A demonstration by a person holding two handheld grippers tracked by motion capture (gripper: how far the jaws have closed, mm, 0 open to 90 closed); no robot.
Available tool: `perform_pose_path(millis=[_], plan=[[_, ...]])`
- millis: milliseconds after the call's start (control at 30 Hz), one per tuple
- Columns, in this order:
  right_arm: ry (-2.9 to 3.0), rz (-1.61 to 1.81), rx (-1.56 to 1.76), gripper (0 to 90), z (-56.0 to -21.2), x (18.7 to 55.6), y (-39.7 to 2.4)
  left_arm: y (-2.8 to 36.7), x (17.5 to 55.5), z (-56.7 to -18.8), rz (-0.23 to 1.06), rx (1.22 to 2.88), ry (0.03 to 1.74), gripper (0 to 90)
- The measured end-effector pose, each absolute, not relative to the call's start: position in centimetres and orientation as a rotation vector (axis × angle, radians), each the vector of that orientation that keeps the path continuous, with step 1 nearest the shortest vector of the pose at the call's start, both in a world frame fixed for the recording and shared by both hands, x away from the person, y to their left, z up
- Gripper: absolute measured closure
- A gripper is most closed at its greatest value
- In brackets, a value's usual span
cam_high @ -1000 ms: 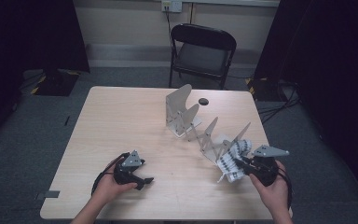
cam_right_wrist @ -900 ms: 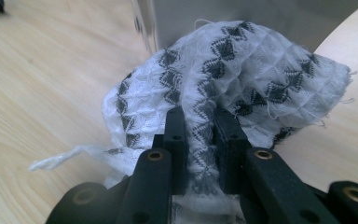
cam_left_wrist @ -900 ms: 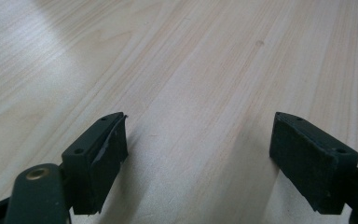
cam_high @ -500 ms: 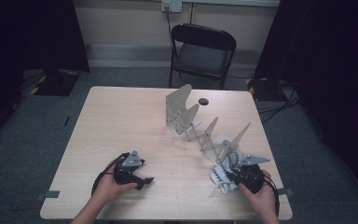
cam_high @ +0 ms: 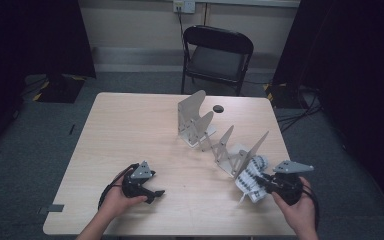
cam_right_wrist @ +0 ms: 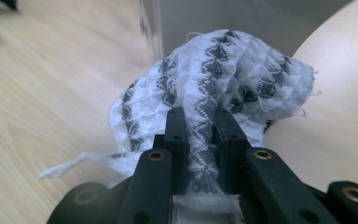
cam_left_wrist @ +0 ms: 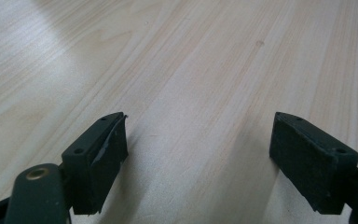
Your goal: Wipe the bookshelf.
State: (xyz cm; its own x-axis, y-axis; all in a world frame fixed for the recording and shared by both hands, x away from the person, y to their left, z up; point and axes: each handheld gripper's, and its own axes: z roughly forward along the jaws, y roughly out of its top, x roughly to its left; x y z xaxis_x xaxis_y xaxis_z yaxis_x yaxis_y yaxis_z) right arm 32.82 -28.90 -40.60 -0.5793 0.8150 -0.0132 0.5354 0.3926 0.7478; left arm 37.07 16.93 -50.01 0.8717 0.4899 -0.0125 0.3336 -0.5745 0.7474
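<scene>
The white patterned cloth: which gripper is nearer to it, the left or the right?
Right. The right gripper is shut on the cloth beside the folding rack. The left gripper rests open on the table, far across from it.

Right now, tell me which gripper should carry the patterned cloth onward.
Right. The right gripper is already shut on the cloth beside the rack; the left gripper rests open on the bare table, well apart from it.
</scene>
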Motion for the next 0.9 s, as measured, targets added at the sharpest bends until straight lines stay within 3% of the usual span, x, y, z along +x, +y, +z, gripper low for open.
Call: perform_pose_path(millis=[167,300,900], plan=[[2.201,1.078,1.118,78.1,-36.2,33.1,-29.3,16.9,37.1,-50.0,0.249,2.233,0.591,18.7],[2.211,1.054,1.099,78.0,-35.5,34.1,-28.8,16.9,37.1,-50.0,0.248,2.233,0.591,18.7],[2.318,0.986,1.218,78.0,-43.6,35.2,-28.0,16.9,37.1,-50.0,0.249,2.233,0.591,18.7]])
